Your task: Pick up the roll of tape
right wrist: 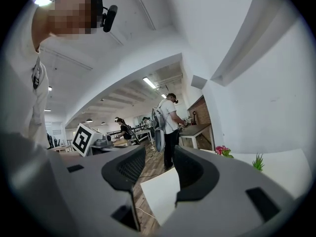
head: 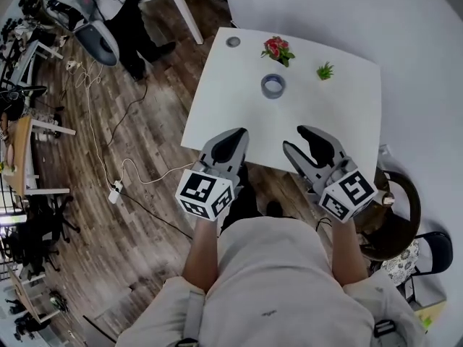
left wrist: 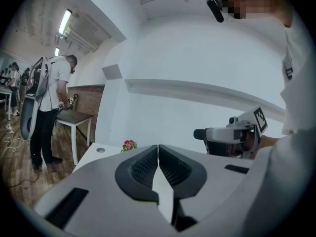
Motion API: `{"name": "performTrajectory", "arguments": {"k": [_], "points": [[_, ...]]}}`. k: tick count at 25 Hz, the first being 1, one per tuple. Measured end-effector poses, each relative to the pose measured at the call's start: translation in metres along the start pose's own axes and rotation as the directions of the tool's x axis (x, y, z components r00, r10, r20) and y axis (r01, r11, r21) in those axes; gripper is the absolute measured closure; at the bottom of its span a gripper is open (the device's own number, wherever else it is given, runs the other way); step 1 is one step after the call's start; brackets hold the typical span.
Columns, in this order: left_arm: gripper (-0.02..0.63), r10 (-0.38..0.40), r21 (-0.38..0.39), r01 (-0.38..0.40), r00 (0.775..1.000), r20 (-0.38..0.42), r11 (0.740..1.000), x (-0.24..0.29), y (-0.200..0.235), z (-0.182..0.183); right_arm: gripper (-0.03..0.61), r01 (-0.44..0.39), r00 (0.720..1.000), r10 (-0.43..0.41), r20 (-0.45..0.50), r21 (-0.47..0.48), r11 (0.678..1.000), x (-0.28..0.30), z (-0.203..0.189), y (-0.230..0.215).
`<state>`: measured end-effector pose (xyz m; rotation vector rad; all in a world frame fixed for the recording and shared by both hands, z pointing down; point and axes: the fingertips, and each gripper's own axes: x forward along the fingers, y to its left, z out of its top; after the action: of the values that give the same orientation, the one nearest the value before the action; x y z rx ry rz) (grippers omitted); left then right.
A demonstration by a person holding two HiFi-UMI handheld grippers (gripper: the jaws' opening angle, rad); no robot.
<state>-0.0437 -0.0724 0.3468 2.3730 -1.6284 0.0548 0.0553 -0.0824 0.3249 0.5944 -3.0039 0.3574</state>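
Note:
The roll of tape (head: 273,86) is a grey ring lying flat near the middle of the white table (head: 340,129). It shows only in the head view. Both grippers hover over the table's near edge, well short of the tape. My left gripper (head: 236,134) (left wrist: 158,149) is shut, its dark pads touching with nothing between them. My right gripper (head: 299,139) (right wrist: 159,157) is open, with an empty gap through which the table corner and floor show.
A red flower (head: 278,49) (left wrist: 130,145) (right wrist: 222,150), a small green plant (head: 325,71) (right wrist: 257,162) and a grey disc (head: 233,42) sit at the table's far side. A person (head: 134,20) (right wrist: 170,127) stands by another table. Cables (head: 108,157) trail over the wood floor; a chair (head: 396,208) is at right.

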Motion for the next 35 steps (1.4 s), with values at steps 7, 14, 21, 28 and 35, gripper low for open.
{"name": "performTrajectory", "arguments": {"k": [7, 14, 21, 28, 35], "points": [[0.592, -0.055, 0.0, 0.055, 0.998, 0.018, 0.999, 0.027, 0.038, 0.019, 0.382, 0.046, 0.999, -0.047, -0.019, -0.019, 0.999, 0.039, 0.011, -0.021], [0.592, -0.106, 0.001, 0.106, 0.994, 0.006, 0.994, 0.061, 0.072, 0.031, 0.38, 0.101, 0.992, -0.103, -0.069, -0.032, 0.994, 0.075, 0.004, -0.043], [0.592, -0.178, -0.007, 0.178, 0.984, -0.01, 0.984, 0.088, 0.1, 0.038, 0.371, 0.174, 0.973, -0.179, -0.147, -0.047, 0.984, 0.109, -0.01, -0.066], [0.592, -0.246, -0.017, 0.246, 0.969, -0.035, 0.969, 0.107, 0.125, 0.045, 0.367, 0.224, 0.935, -0.247, -0.255, -0.117, 0.968, 0.145, -0.031, -0.09], [0.592, -0.288, -0.052, 0.285, 0.955, -0.067, 0.957, 0.12, 0.145, 0.033, 0.362, 0.241, 0.867, -0.296, -0.4, -0.184, 0.953, 0.173, -0.079, -0.123]]}}
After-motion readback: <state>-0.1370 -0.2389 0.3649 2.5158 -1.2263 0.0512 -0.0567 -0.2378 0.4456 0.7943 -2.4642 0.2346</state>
